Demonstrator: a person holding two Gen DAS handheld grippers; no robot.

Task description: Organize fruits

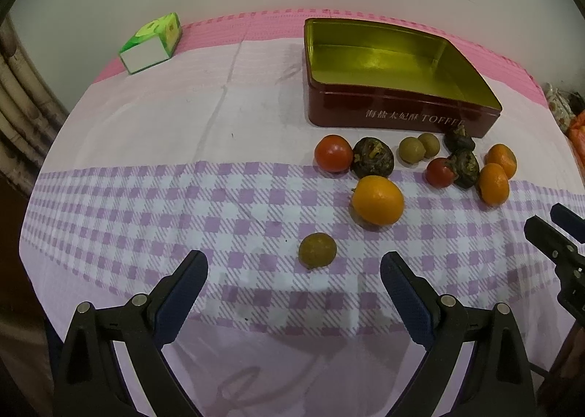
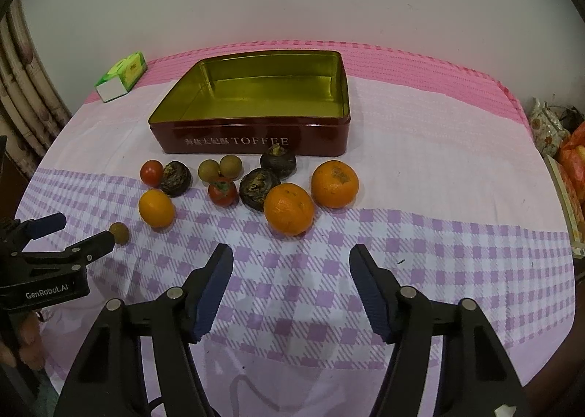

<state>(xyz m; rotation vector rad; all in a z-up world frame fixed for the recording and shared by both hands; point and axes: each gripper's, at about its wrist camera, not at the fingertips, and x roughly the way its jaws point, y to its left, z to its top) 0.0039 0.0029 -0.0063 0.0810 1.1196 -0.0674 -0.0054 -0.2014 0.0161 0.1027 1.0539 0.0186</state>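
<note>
An open red toffee tin [image 1: 398,113] [image 2: 256,139] with a gold, empty inside stands at the back of the table. In front of it lie several fruits: oranges [image 2: 289,208] [image 2: 334,183] [image 1: 378,200], small red tomatoes [image 1: 333,153] [image 2: 222,191], dark wrinkled fruits [image 1: 373,157] [image 2: 259,187] and brown longans [image 2: 209,170]. One longan [image 1: 317,250] [image 2: 119,232] lies apart, just ahead of my left gripper [image 1: 294,265], which is open and empty. My right gripper [image 2: 291,258] is open and empty, just short of the nearest orange.
A green and white carton [image 1: 151,44] [image 2: 120,76] lies at the back left. The table has a pink and purple checked cloth [image 1: 146,197]. A curtain [image 2: 22,87] hangs at the left; a teapot and bags [image 2: 548,128] sit off the right edge.
</note>
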